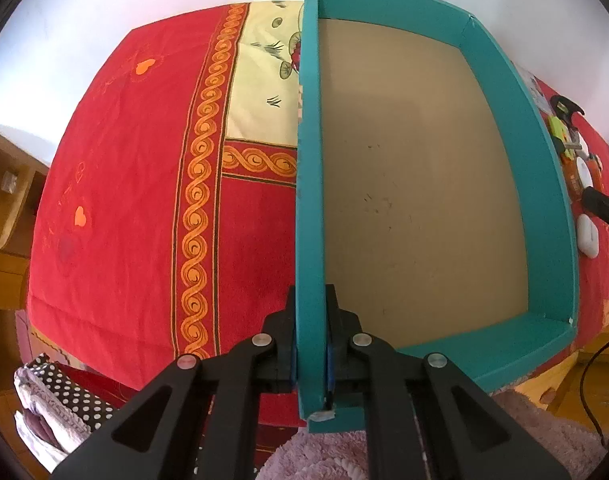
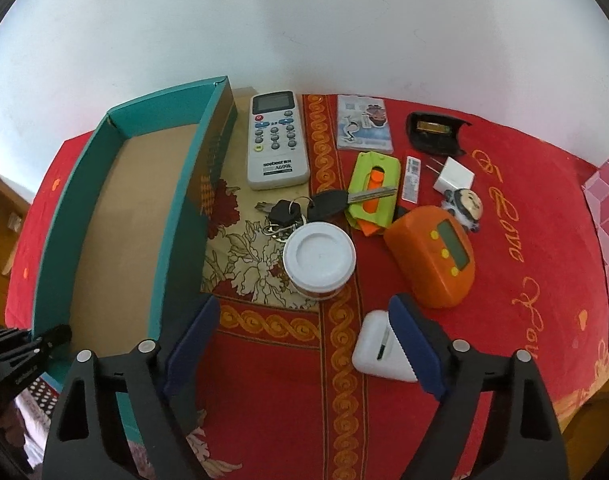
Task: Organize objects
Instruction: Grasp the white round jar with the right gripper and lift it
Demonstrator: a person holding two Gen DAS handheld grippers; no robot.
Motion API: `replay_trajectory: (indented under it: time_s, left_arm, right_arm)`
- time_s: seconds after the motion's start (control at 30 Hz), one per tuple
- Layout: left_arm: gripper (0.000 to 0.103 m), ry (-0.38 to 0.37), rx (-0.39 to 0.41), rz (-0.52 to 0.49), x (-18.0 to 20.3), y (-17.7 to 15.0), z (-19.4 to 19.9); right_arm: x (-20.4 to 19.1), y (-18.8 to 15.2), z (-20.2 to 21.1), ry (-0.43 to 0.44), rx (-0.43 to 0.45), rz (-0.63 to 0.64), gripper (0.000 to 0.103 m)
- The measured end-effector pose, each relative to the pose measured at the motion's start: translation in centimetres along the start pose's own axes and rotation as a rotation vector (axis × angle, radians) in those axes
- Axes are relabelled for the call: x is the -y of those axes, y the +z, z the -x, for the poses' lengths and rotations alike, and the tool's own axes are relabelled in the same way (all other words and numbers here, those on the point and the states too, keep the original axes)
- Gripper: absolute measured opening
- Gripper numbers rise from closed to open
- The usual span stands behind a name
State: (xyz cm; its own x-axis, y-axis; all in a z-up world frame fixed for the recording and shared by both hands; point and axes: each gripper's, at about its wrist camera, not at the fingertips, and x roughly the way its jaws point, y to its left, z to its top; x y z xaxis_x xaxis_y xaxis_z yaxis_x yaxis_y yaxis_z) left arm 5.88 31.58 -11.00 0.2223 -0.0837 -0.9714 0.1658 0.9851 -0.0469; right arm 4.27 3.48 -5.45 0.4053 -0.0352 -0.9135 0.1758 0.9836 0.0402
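At the near left corner of the teal box (image 1: 504, 344), the left hand-held gripper (image 1: 310, 320) is pinching the box's long side wall, one finger outside and one inside against the bare brown floor. Beyond its outer finger, red patterned cloth (image 1: 116, 200) is lying open all the way to the far edge of the tabletop. To the right, the right hand-held gripper (image 2: 304, 332) is hanging with its jaws spread wide, nothing between the blue pads (image 2: 414, 344); its right pad is sitting just in front of a white earbud case (image 2: 374, 350), and bare cloth is filling the gap between the fingers. Only the right wrist view is showing the clutter beside the box: a white-lidded jar (image 2: 319, 258), a bunch of keys (image 2: 288, 212), a grey remote (image 2: 276, 140), a green and orange cutter (image 2: 374, 184), an orange timer (image 2: 432, 254), a white charger (image 2: 454, 174), a small round doll face (image 2: 466, 204), a card sleeve (image 2: 364, 122) and a black case (image 2: 434, 130). The remote is lying just beside the box's right wall; the jar is standing near it, apart. The left wrist view is showing these things only as slivers past the box's right wall.
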Motion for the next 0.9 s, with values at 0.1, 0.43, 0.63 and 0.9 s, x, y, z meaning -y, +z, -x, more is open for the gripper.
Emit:
replay_trajectory:
  time_s: [0.1, 0.43, 0.63, 0.9]
  left_arm:
    - [0.008, -0.008, -0.004, 0.017, -0.1, -0.4, 0.2]
    - [0.008, -0.02, -0.011, 0.054, -2.1, -0.4, 0.6]
    - [0.008, 0.004, -0.015, 0.012, -0.7, -0.1, 0.2]
    - [0.008, -0.002, -0.004, -0.022, 0.3, -0.2, 0.1]
  right_arm:
    - [0.0, 0.6, -0.9, 0.006, -0.012, 0.017, 0.082]
    - [0.6, 1.4, -2.7, 0.023, -0.036, 0.019, 0.068]
    - [1.4, 1.2, -3.1, 0.02, -0.028, -0.006, 0.042]
    - [1.6, 0.8, -1.9, -0.005, 0.016, -0.003, 0.042]
